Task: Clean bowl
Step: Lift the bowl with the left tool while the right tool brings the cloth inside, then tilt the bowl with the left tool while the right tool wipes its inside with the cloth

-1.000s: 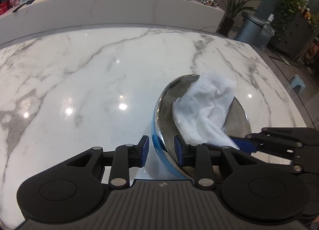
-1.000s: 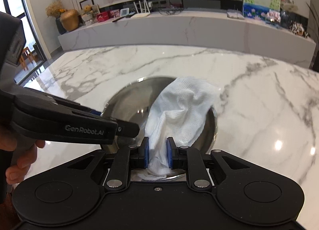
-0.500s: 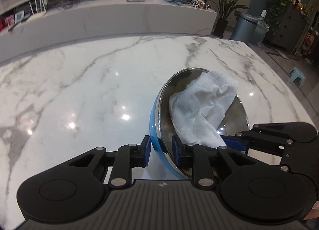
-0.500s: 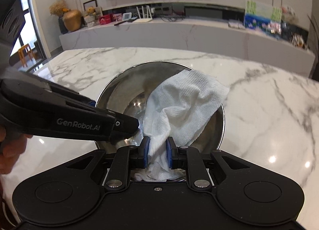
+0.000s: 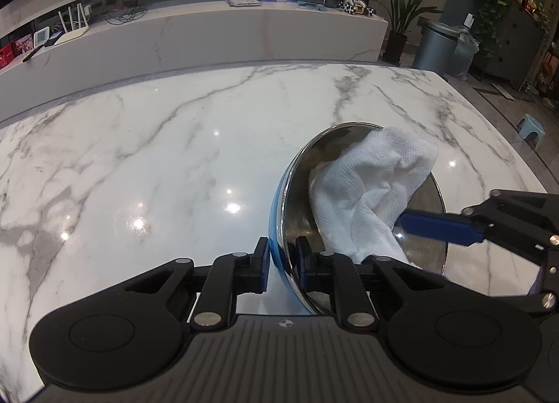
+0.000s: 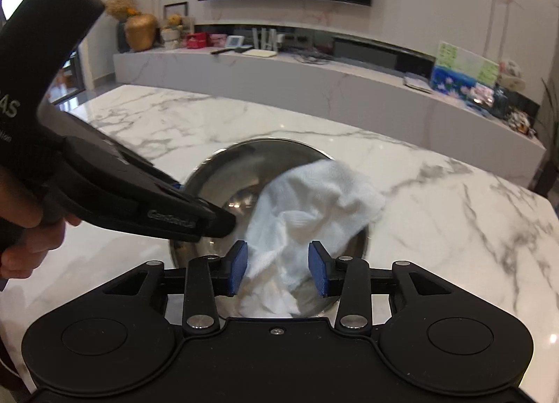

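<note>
A steel bowl (image 5: 300, 200) with a blue outside stands tilted on its edge on the marble table (image 5: 139, 158). My left gripper (image 5: 283, 259) is shut on its near rim, one pad inside and one outside. A white cloth (image 5: 370, 186) lies crumpled in the bowl and hangs over the far rim. In the right wrist view the bowl (image 6: 237, 172) faces me, and the cloth (image 6: 314, 200) trails down between the jaws of my right gripper (image 6: 278, 268). Those jaws are opening, and the pads stand apart from the cloth's tail. The left gripper (image 6: 146, 207) reaches in from the left.
The table's edge curves off to the right (image 5: 506, 144), with floor and a small stool (image 5: 531, 127) beyond. A long marble bench (image 5: 209, 36) with small items runs behind. A hand (image 6: 31, 242) holds the left gripper's handle.
My right gripper's jaws have parted and let go of the cloth. The left jaws closed onto the bowl's rim, and the bowl tipped up further on its edge.
</note>
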Available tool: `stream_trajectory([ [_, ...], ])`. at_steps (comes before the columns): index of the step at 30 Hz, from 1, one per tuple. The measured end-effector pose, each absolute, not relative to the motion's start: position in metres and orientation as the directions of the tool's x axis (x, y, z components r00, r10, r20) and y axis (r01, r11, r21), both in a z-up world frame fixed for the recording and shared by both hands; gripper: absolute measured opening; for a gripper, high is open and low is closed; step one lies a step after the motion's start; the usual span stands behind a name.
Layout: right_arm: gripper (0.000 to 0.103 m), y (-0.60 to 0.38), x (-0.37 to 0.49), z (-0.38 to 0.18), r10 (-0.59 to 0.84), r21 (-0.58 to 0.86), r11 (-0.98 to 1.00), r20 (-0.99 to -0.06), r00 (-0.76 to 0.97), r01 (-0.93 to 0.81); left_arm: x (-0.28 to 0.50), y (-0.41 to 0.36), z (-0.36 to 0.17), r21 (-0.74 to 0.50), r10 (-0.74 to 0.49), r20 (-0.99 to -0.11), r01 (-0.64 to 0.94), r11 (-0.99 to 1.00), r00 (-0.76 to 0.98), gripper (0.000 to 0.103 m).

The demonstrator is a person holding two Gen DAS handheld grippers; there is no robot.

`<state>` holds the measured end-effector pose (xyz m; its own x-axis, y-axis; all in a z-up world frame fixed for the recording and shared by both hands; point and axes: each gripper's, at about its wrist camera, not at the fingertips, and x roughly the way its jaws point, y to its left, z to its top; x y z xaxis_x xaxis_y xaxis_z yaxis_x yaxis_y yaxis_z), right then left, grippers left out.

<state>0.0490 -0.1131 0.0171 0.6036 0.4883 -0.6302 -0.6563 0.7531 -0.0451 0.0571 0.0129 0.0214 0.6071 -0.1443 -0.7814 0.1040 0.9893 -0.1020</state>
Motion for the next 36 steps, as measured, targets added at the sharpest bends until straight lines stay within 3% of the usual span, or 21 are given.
stream_trajectory([
  [8, 0.013, -0.104, 0.052, 0.009, 0.47, -0.036, 0.749, -0.675, 0.569, -0.661, 0.057, 0.016, 0.022, -0.109, -0.145, -0.785, 0.097, 0.989, 0.602, 0.014],
  [18, 0.012, -0.107, 0.057, 0.002, 0.459, -0.005, 0.771, -0.689, 0.561, -0.637, 0.057, 0.016, 0.021, -0.111, -0.149, -0.787, 0.1, 0.989, 0.599, 0.014],
  [22, 0.012, -0.111, 0.058, 0.001, 0.469, 0.018, 0.776, -0.685, 0.557, -0.631, 0.058, 0.017, 0.016, -0.136, -0.166, -0.803, 0.096, 0.986, 0.572, 0.022],
  [27, 0.012, -0.112, 0.06, -0.001, 0.469, 0.03, 0.784, -0.684, 0.559, -0.62, 0.056, 0.018, 0.01, -0.186, -0.209, -0.813, 0.097, 0.978, 0.543, 0.023],
  [30, 0.012, -0.112, 0.061, -0.004, 0.457, 0.026, 0.79, -0.692, 0.56, -0.613, 0.057, 0.018, 0.009, -0.193, -0.22, -0.813, 0.106, 0.975, 0.54, 0.017],
  [36, 0.013, -0.108, 0.059, -0.004, 0.448, -0.001, 0.786, -0.688, 0.571, -0.618, 0.056, 0.016, 0.011, -0.176, -0.214, -0.813, 0.122, 0.977, 0.541, 0.017],
])
